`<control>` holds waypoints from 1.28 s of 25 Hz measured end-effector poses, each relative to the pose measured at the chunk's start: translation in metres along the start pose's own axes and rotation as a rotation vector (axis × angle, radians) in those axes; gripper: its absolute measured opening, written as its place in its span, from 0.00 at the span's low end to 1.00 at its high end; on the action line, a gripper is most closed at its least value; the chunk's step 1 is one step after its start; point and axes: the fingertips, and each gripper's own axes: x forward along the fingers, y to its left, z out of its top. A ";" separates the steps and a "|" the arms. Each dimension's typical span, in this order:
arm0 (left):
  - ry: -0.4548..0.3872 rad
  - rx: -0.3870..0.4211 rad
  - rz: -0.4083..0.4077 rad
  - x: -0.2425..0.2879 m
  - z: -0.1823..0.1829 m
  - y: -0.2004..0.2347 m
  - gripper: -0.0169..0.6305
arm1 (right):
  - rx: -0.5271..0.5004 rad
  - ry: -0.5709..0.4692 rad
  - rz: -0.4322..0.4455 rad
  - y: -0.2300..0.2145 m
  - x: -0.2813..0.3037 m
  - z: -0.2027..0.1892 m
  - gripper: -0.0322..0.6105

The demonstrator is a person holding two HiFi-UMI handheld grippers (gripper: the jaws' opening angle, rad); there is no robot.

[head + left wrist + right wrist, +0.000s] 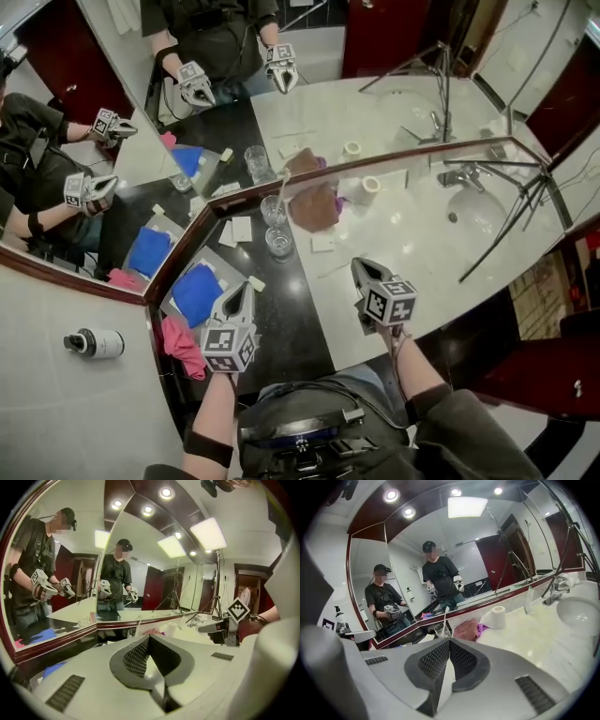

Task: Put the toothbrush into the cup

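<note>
Left hand-held gripper (pixel 246 289) and right hand-held gripper (pixel 357 267) are held shut and empty, clear of the cup (pixel 274 214). The toothbrush (pixel 280 192) is seen standing inside it on the surface, so nothing is judged left to grasp.

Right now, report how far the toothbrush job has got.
Done, by the look of it: the toothbrush stands in the cup by the mirror corner. In hand: nothing. The left gripper and the right gripper are both shut, empty and apart from the cup. Left: nothing that shows.
</note>
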 end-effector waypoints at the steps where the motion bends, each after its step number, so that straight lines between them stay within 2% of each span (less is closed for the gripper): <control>1: 0.002 0.000 -0.006 -0.002 -0.001 -0.001 0.03 | 0.012 0.004 -0.011 0.000 -0.004 -0.004 0.08; 8: 0.016 0.020 -0.036 -0.010 -0.010 -0.006 0.03 | 0.079 0.031 -0.042 0.006 -0.014 -0.036 0.08; 13: 0.010 -0.026 -0.049 -0.013 -0.014 -0.007 0.03 | 0.109 0.048 -0.098 0.001 -0.014 -0.051 0.08; 17: 0.022 -0.031 -0.060 -0.013 -0.018 -0.009 0.03 | 0.152 0.085 -0.156 -0.009 -0.007 -0.066 0.08; 24: 0.055 -0.017 -0.092 -0.005 -0.028 -0.010 0.03 | 0.300 0.149 -0.278 -0.029 0.020 -0.101 0.28; 27: 0.079 -0.012 -0.103 -0.001 -0.034 -0.010 0.03 | 0.328 0.171 -0.350 -0.037 0.034 -0.109 0.37; 32: 0.112 -0.001 -0.119 0.012 -0.041 -0.009 0.03 | 0.338 0.205 -0.489 -0.057 0.058 -0.114 0.39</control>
